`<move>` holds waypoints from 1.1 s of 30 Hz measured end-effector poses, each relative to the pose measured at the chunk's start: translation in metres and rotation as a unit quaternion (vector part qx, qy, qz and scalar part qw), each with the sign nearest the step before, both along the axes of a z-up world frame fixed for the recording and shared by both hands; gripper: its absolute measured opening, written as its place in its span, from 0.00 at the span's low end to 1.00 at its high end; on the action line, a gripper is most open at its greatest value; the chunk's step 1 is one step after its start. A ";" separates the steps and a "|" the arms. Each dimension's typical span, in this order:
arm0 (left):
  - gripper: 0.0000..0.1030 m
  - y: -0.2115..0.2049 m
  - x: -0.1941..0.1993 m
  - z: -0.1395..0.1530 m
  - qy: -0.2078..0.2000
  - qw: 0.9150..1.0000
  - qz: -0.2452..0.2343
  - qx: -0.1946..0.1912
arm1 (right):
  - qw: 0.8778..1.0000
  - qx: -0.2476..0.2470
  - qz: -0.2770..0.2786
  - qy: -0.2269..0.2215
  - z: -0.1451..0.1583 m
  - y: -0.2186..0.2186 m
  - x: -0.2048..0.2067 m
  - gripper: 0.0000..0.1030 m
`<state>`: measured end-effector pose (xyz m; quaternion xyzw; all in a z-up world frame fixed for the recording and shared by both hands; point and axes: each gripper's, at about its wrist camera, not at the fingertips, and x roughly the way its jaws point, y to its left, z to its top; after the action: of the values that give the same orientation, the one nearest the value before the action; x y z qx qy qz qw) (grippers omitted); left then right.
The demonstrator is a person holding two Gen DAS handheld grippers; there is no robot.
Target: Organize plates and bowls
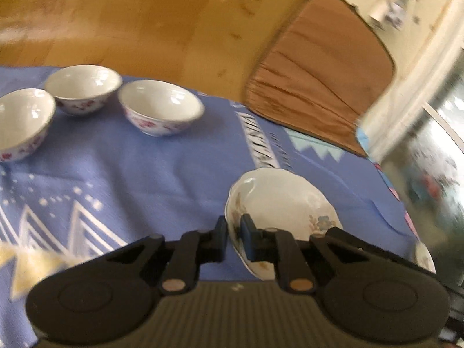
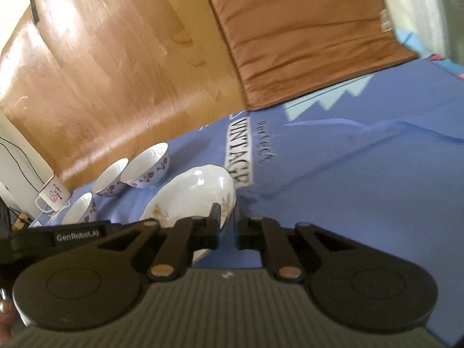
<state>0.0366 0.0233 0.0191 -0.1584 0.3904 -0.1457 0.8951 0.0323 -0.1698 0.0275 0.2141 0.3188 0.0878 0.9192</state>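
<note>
A white plate with faint flower prints (image 1: 278,203) is held over the blue cloth; my left gripper (image 1: 233,232) is shut on its left rim. In the right wrist view the same plate (image 2: 191,194) is pinched at its right rim by my right gripper (image 2: 227,217). The left gripper's body (image 2: 58,236) shows at the plate's far side. Three white bowls with pink flowers (image 1: 161,110) (image 1: 82,88) (image 1: 20,121) stand on the cloth at the far left; they also show in the right wrist view (image 2: 148,168) (image 2: 111,178) (image 2: 79,208). A second plate's rim (image 1: 424,256) peeks out at the right.
A blue printed cloth (image 1: 145,174) covers the table. A brown chair cushion (image 1: 316,75) lies beyond its far edge over a wooden floor (image 1: 145,23). A white enamel mug (image 2: 52,195) stands past the bowls at the left.
</note>
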 end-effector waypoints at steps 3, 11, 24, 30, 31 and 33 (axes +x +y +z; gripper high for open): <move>0.11 -0.019 -0.013 0.001 -0.002 1.000 -0.023 0.009 | 1.000 -0.001 -0.022 -0.008 0.000 -0.014 -0.024 0.11; 0.12 -0.061 -0.033 -0.002 -0.001 0.997 -0.064 0.043 | 0.997 0.013 -0.075 -0.008 -0.010 -0.043 -0.068 0.11; 0.12 -0.123 -0.043 0.021 -0.031 0.991 -0.112 0.068 | 0.991 0.022 -0.127 -0.045 -0.006 -0.080 -0.104 0.11; 0.12 -0.175 -0.042 0.039 -0.064 0.983 -0.157 0.073 | 0.980 0.005 -0.178 -0.085 0.005 -0.110 -0.127 0.11; 0.12 -0.184 -0.040 0.040 -0.067 0.981 -0.165 0.072 | 0.978 0.001 -0.189 -0.091 0.006 -0.117 -0.130 0.11; 0.12 -0.206 -0.038 0.041 -0.073 0.978 -0.182 0.073 | 0.973 -0.007 -0.210 -0.099 0.007 -0.129 -0.136 0.11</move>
<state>-0.0017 -0.1825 0.0606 -0.0080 0.3554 -0.2883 0.8891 -0.1042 -0.2987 0.0347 0.2597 0.1747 -0.0886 0.9456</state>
